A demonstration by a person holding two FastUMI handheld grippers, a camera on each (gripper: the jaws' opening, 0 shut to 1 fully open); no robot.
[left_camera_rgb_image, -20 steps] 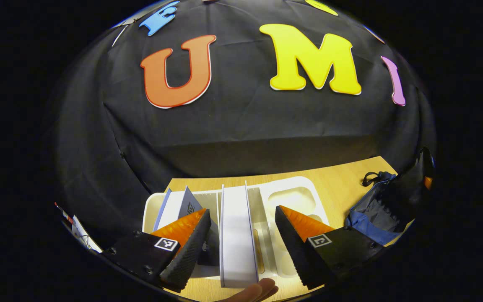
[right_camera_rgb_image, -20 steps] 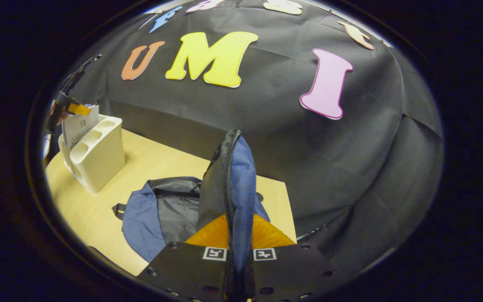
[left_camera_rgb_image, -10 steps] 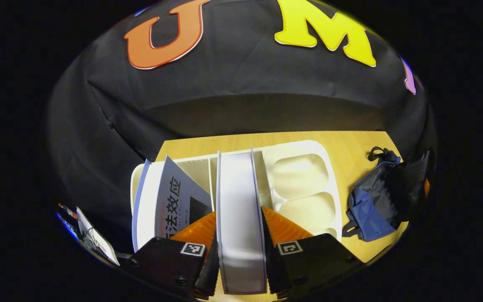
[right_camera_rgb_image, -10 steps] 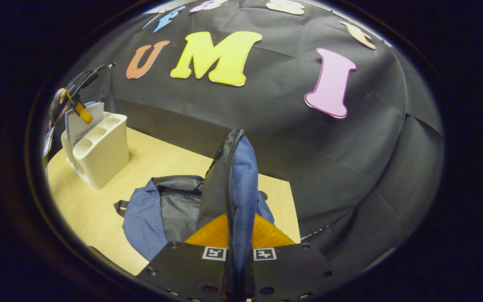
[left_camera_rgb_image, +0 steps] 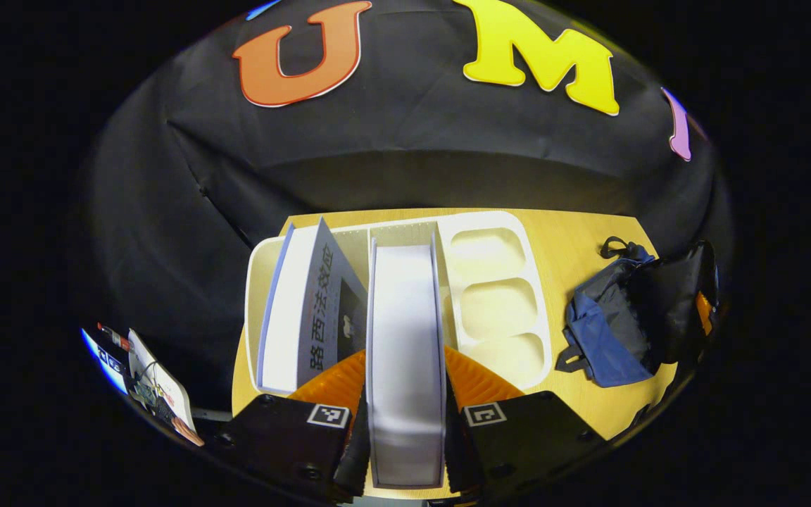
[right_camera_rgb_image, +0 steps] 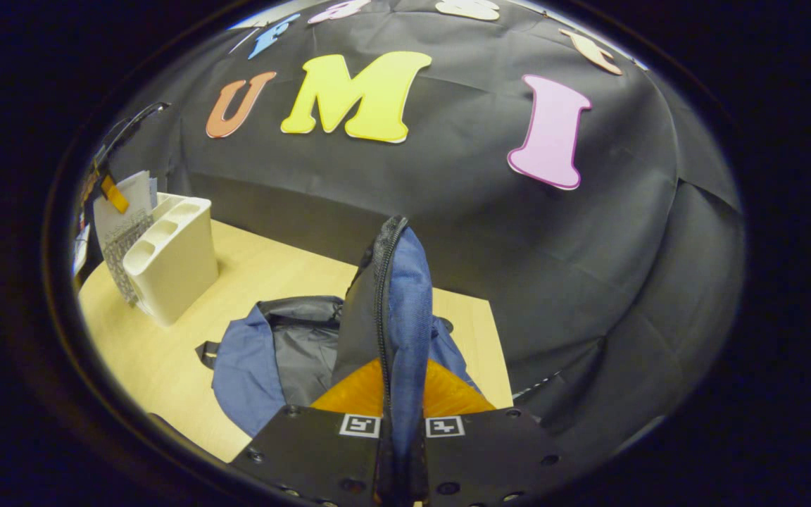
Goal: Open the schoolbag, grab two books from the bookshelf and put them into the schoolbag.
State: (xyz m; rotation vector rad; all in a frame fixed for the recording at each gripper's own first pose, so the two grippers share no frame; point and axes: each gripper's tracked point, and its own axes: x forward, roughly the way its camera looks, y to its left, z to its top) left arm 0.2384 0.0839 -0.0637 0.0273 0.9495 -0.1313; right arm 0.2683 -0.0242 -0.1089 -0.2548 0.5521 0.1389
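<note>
My left gripper [left_camera_rgb_image: 405,373] is shut on a white book [left_camera_rgb_image: 405,310], seen page edge on, standing in the middle slot of the white bookshelf [left_camera_rgb_image: 497,239]. A second book [left_camera_rgb_image: 310,310] with a grey cover leans in the slot to its left. The blue schoolbag [left_camera_rgb_image: 606,331] lies open on the table to the right. My right gripper [right_camera_rgb_image: 400,394] is shut on the schoolbag's zipped flap [right_camera_rgb_image: 398,296] and holds it upright above the open bag [right_camera_rgb_image: 272,352]. In the right gripper view the bookshelf [right_camera_rgb_image: 170,257] stands far left, with the white book [right_camera_rgb_image: 120,218] held by the left gripper [right_camera_rgb_image: 113,193].
The wooden table [right_camera_rgb_image: 166,352] ends close behind the bag and the shelf, at the black cloth wall. Three small empty cups [left_camera_rgb_image: 493,303] fill the shelf's right side. Some papers or cards [left_camera_rgb_image: 152,384] lie off the table's left edge.
My left gripper went from open around the white book to shut on it, and has drawn it up and back from its slot. The right gripper still holds the flap up.
</note>
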